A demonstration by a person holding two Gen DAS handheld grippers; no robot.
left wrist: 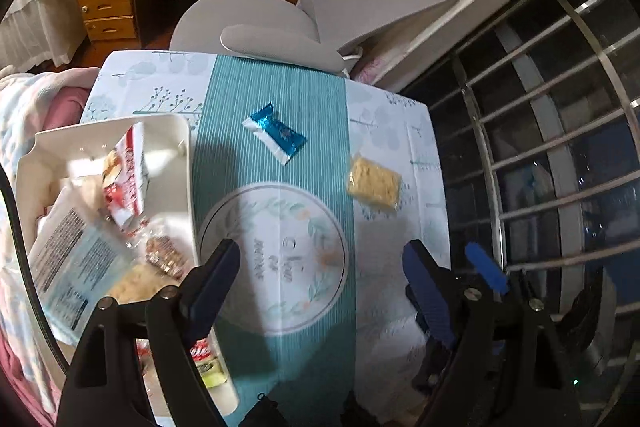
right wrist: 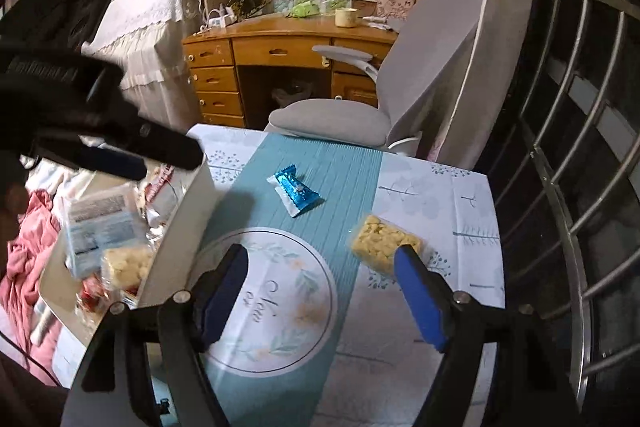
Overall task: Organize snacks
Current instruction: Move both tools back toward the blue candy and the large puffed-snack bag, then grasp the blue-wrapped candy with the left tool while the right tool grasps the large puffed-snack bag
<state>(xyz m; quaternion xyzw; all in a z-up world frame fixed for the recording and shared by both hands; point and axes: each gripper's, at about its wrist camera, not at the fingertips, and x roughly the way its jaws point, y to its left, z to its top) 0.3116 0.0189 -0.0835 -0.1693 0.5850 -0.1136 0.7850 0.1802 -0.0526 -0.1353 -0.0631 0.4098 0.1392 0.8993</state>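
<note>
Two open claws [left wrist: 320, 267] [right wrist: 324, 279]; two snacks [left wrist: 276, 135] [left wrist: 374, 183] on table.

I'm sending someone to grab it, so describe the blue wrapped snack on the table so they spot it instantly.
On the small table, follow the teal striped runner toward the grey chair. The blue foil snack lies there alone, shiny with white crimped ends, unlike the pale yellow puffed-rice bar in clear wrap.
</note>
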